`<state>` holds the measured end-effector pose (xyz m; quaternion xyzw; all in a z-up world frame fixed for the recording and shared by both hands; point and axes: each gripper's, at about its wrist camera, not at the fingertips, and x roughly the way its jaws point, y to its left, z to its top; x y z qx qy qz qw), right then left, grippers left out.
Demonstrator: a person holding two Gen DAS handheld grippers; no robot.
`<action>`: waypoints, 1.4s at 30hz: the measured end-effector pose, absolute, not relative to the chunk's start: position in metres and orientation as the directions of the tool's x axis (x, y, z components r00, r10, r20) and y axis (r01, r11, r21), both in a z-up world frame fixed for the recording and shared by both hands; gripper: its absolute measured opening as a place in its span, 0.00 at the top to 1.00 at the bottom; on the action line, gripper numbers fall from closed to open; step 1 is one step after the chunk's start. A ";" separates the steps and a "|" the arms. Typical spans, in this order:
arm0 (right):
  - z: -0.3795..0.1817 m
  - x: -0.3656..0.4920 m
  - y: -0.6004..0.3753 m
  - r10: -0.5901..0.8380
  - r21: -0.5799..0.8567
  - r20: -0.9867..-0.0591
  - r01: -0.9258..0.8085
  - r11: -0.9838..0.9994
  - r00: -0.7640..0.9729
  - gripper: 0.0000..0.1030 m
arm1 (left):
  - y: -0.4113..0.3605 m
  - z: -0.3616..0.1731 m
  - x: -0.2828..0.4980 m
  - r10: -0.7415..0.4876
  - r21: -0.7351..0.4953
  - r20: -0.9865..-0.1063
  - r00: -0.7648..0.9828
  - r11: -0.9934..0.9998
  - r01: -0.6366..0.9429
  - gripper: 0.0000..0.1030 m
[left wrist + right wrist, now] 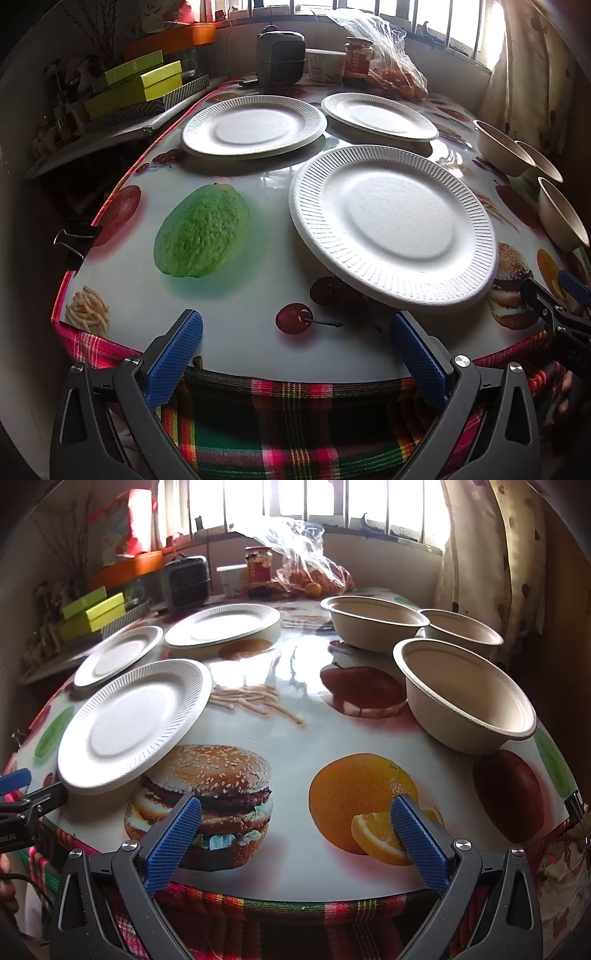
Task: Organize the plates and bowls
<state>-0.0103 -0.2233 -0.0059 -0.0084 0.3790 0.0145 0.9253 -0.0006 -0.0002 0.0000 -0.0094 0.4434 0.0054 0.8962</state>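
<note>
Both grippers hang at the near bench [236, 280] edge, tilted downward. The left gripper [295, 354] has its fingers [177, 354] spread wide and empty, the nearest plate [395, 229] just beyond its right finger. The right gripper [295, 834] is equally wide and empty over bare bench; three bowls [465, 698] sit ahead to its right, two more plates [225, 624] further back.

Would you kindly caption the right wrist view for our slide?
Open right gripper faces three paper plates and three bowls on a food-print table.
</note>
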 end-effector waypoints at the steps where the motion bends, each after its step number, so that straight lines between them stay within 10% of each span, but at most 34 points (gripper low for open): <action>1: -0.006 -0.010 -0.223 0.022 -0.002 -0.701 -0.033 0.999 0.713 0.00 | 0.000 0.000 0.000 -0.004 -0.019 -0.802 0.598 1.000 -0.019 0.01; 42: 0.049 -0.003 -0.238 0.039 0.032 -0.626 -0.024 0.999 0.779 0.00 | -0.045 0.073 0.012 -0.012 0.004 -0.685 0.729 1.000 0.020 0.01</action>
